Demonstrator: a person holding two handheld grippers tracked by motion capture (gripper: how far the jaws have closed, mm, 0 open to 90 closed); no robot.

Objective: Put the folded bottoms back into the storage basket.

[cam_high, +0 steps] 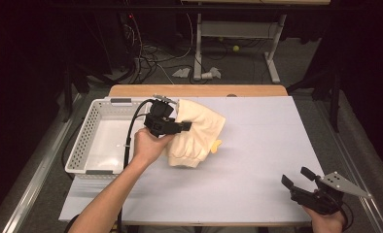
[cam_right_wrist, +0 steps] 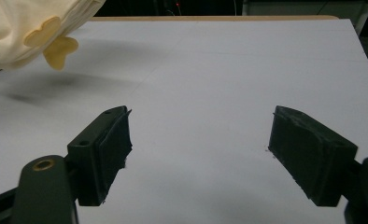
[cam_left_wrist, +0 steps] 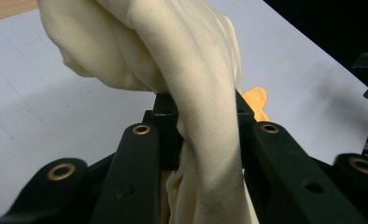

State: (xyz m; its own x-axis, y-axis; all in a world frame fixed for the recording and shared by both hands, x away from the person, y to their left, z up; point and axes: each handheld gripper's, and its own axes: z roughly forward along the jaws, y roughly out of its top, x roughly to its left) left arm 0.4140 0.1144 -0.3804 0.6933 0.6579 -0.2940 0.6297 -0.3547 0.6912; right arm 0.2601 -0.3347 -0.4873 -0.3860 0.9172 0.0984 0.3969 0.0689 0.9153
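Item, nearest us: right gripper (cam_high: 299,183), held low at the near right corner of the table (cam_high: 257,160), jaws spread wide with nothing between them; in the right gripper view only bare white tabletop lies between its pads (cam_right_wrist: 109,154).

Item, mid-table: left gripper (cam_high: 179,127), jaws clenched on a bunched fold of the cream garment (cam_high: 197,133). In the left gripper view the cloth (cam_left_wrist: 196,93) is pinched between the two black jaws and hangs over them. The garment is lifted; its lower hem droops toward the table, and a small yellow patch (cam_right_wrist: 53,44) dangles off it, its shadow on the table below.

Item, left of that: white slatted basket (cam_high: 82,141), inside bare as far as we see, touching the garment's upper edge or nearly so; we cannot tell which.

Handling note, our judgement: we take the step to be carrying the garment into the basket. We should keep the pinch firm, lift until the hem clears the basket's rim, swing left, and lower before letting go. The idle gripper may gather the trailing hem.
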